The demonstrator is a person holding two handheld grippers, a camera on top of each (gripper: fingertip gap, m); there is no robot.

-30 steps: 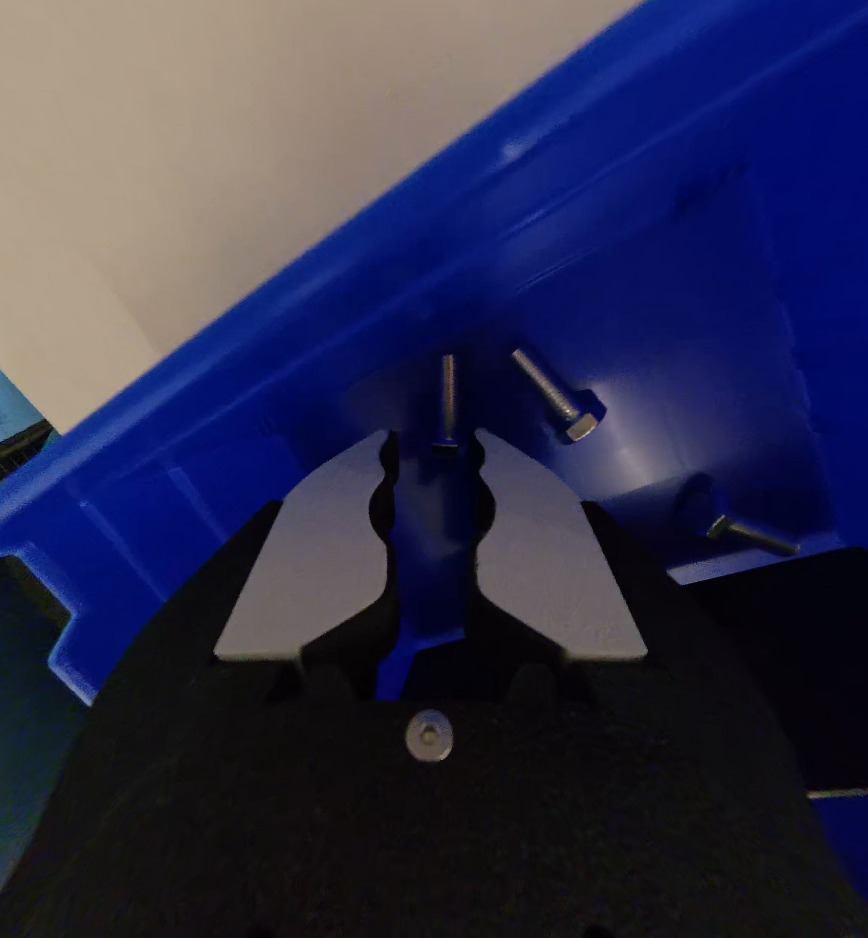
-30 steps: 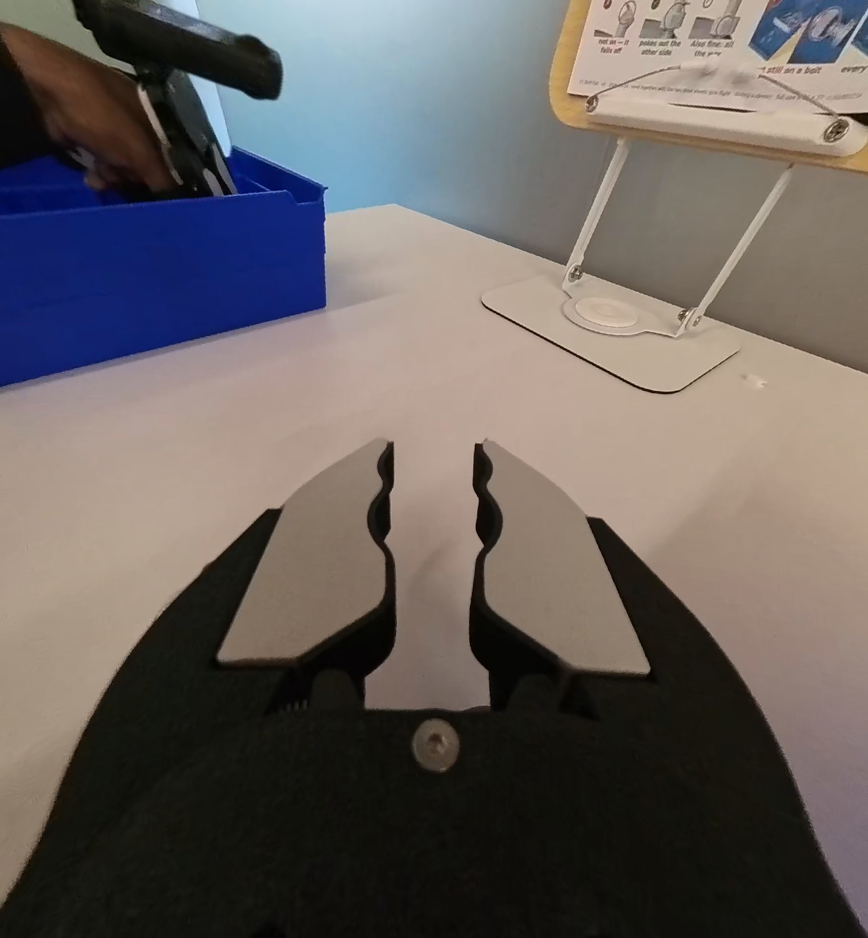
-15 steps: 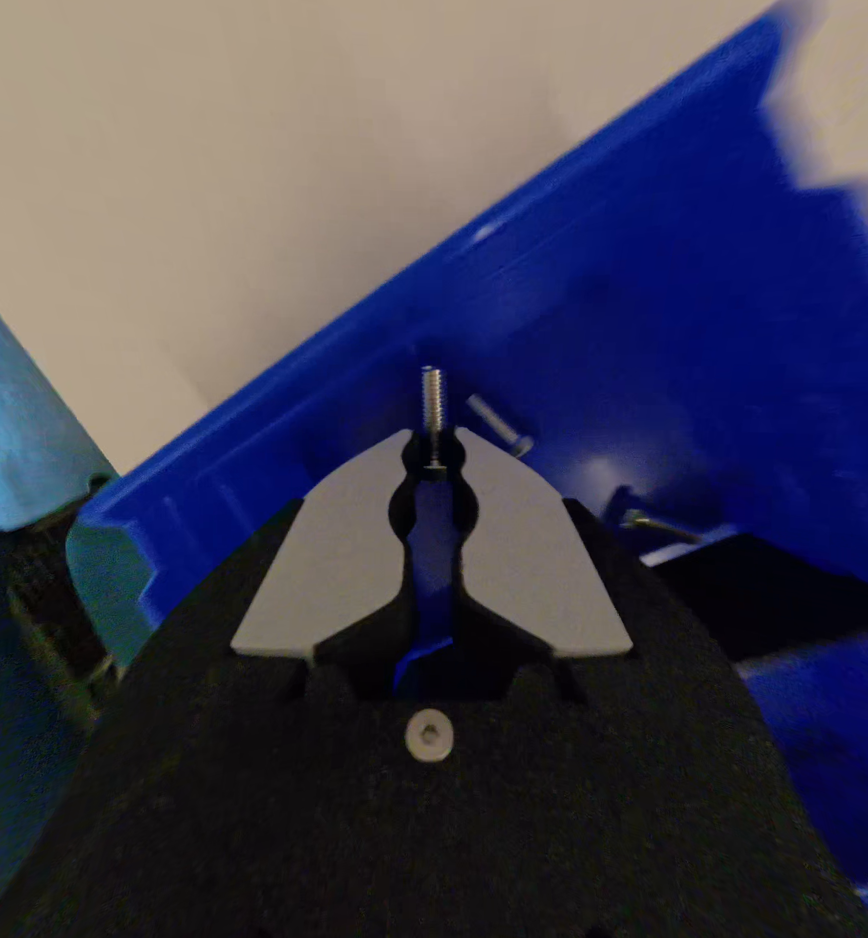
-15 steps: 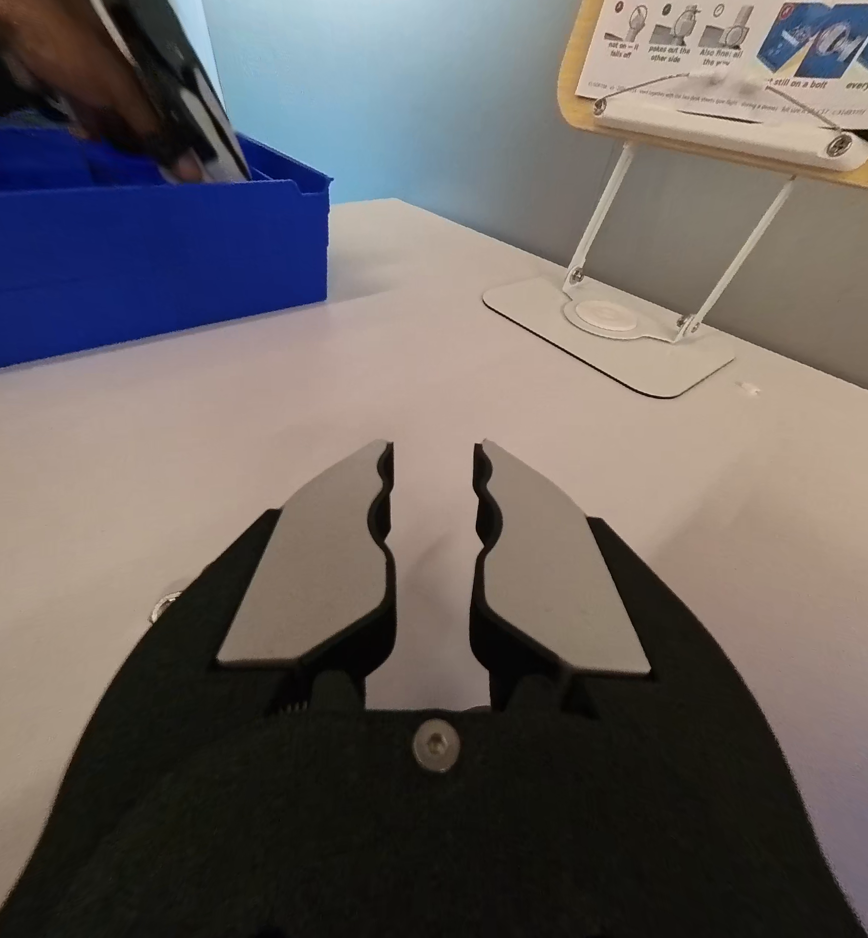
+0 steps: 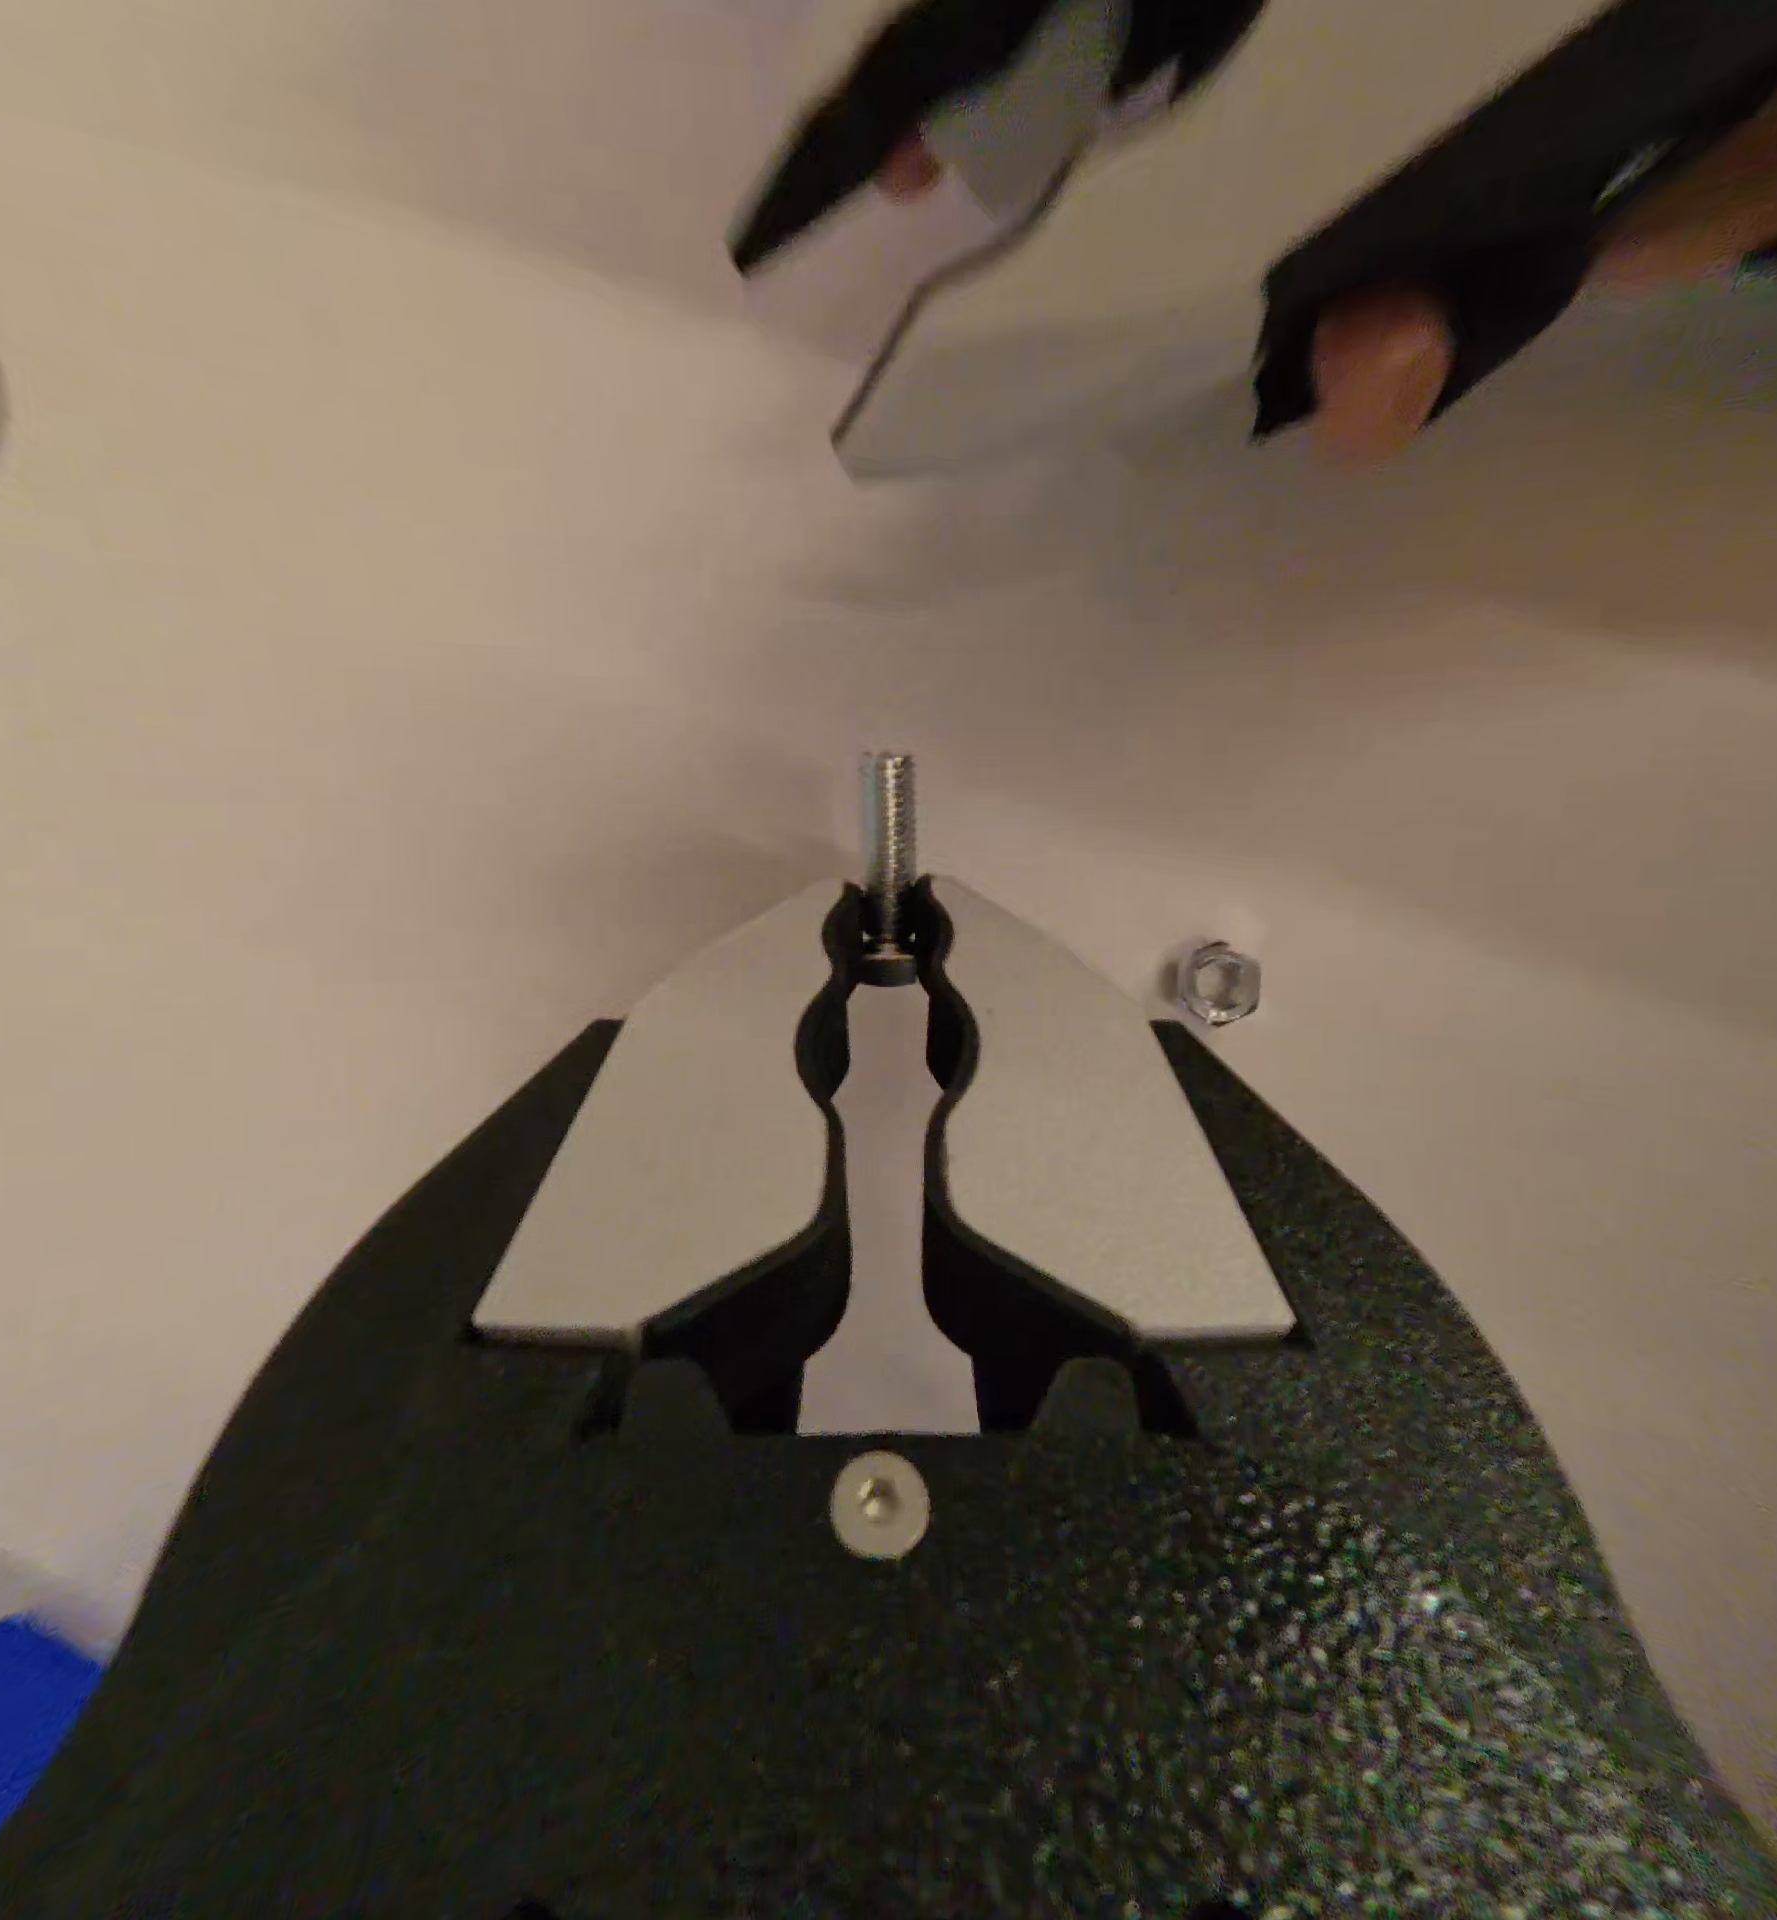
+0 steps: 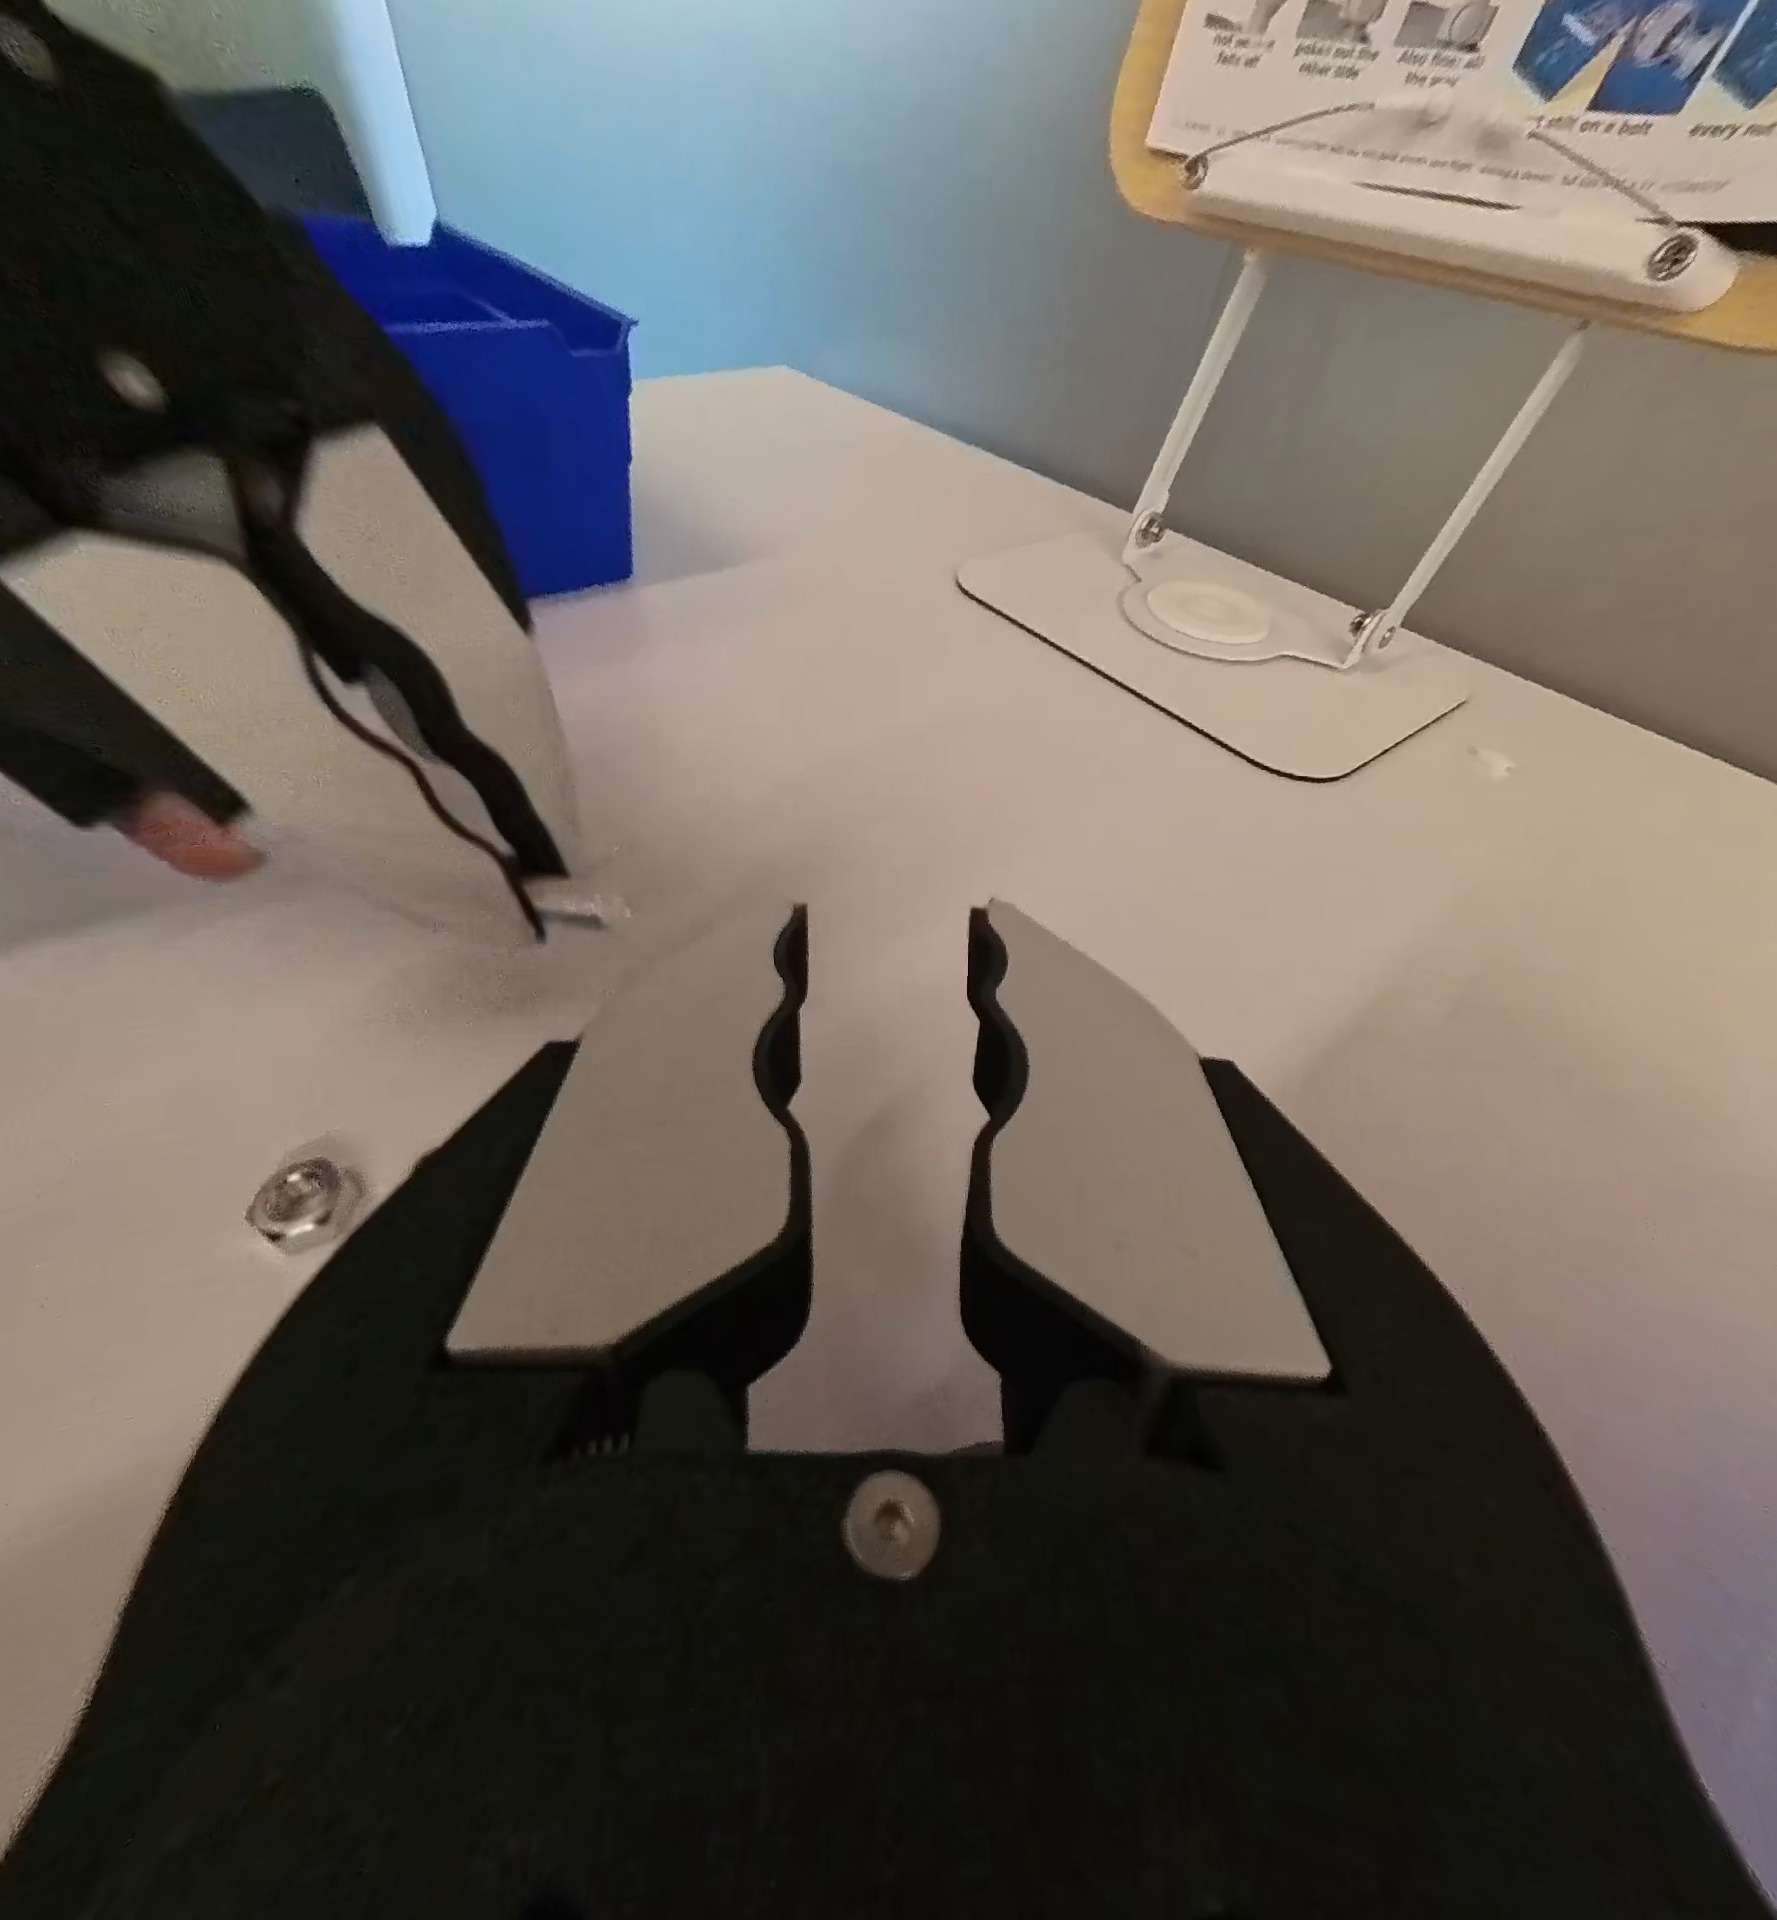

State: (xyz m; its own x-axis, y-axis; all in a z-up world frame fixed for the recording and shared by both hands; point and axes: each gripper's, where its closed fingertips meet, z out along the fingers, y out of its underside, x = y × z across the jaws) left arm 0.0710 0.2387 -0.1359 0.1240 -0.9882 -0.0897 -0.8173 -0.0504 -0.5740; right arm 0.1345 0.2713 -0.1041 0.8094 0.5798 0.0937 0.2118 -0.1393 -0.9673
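Left gripper (image 5: 888,914) clamped on a silver bolt (image 5: 888,831) — head seated in the notch at the fingertips, pads pressed on either side, threaded shank poking straight out past the tips over the white table (image 5: 344,727). Just right of those fingertips, a silver nut (image 5: 1216,982) lying flat on the table, apart from the bolt and untouched. Seen from the right wrist view, the same bolt (image 6: 577,906) sticking out sideways from the left gripper's tips (image 6: 541,914), low above the table, with a bare fingertip of the gloved hand (image 6: 188,842) showing beside it. Right gripper (image 6: 888,935) with fingers spread apart and nothing between them but bare tabletop — hovering low, the nut (image 6: 307,1205) close by its left side, partly tucked against the black body. Farther back on the left, a blue bin (image 6: 551,416) on the table; on the right, a white stand (image 6: 1227,644) holding a wooden board with a printed sheet (image 6: 1486,94), well apart from both grippers. In the left wrist view, the right gripper (image 5: 967,312) blurred at the top edge, and a corner of the blue bin (image 5: 1,1683) at lower left.
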